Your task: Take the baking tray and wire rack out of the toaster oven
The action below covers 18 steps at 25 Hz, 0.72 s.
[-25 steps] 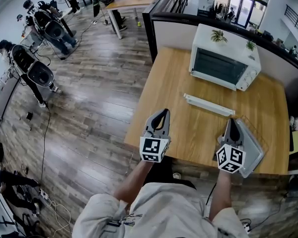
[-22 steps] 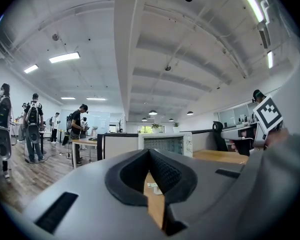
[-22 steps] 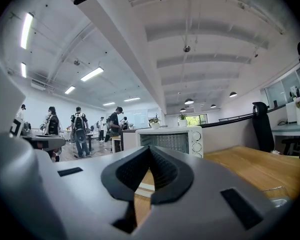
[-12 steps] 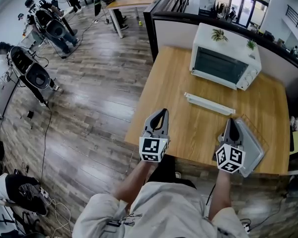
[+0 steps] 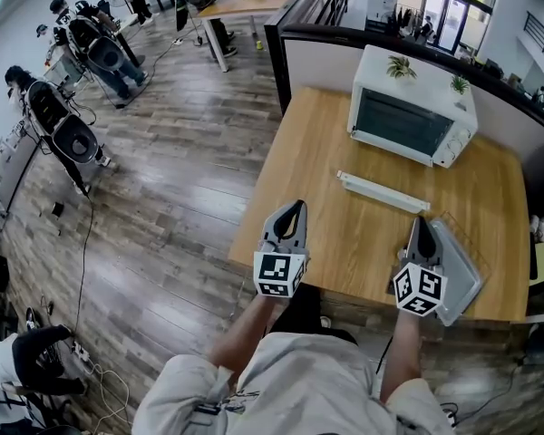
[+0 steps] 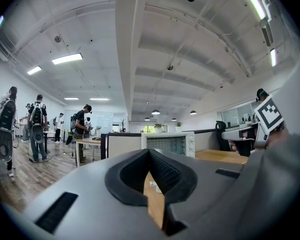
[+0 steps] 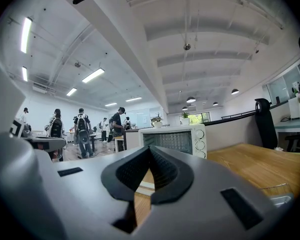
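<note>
Two grippers (image 5: 296, 207) (image 5: 423, 221), one toaster oven (image 5: 411, 116)

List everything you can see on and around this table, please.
Table: one, wooden, centre.
Toaster oven: one, white, table's far side, door closed.
Potted plants: two, green, on top of the oven.
Long strip: one, white, mid-table.
Baking tray: one, grey, table's front right corner.
Wire rack: one, thin metal, seemingly on the tray.
People: several, dark clothes, far left background.
Left tongs: one, grey, shut, empty, over the table's front edge.
Right tongs: one, grey, shut, empty, over the tray.
</note>
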### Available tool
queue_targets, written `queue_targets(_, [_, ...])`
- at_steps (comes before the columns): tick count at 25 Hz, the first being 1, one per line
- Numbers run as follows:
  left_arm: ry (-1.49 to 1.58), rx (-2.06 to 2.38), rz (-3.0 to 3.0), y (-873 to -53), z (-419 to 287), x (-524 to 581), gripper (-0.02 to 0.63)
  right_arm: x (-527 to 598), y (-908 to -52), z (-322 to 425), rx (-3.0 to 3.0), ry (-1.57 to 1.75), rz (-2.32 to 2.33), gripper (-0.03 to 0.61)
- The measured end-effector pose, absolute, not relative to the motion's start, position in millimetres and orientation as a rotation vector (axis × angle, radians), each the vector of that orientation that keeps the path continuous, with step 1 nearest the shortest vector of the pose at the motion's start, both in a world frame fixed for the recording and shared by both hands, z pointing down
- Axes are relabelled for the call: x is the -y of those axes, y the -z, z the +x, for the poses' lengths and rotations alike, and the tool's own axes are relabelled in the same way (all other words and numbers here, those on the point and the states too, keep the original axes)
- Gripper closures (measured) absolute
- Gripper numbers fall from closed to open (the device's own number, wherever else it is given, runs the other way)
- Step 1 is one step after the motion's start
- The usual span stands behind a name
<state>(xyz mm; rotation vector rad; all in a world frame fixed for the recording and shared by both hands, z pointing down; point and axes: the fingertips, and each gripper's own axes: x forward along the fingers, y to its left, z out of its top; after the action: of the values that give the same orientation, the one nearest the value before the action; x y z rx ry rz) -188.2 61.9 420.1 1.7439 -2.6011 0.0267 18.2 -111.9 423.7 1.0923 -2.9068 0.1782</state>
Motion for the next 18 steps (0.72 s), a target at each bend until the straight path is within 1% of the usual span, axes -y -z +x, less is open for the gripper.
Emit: queue_targets(18, [-0.031, 2.572, 1.765, -422.3, -184.6, -51.9, 0.598, 117.3, -428.9, 24.9, 2.878, -0.186, 1.105, 0.557])
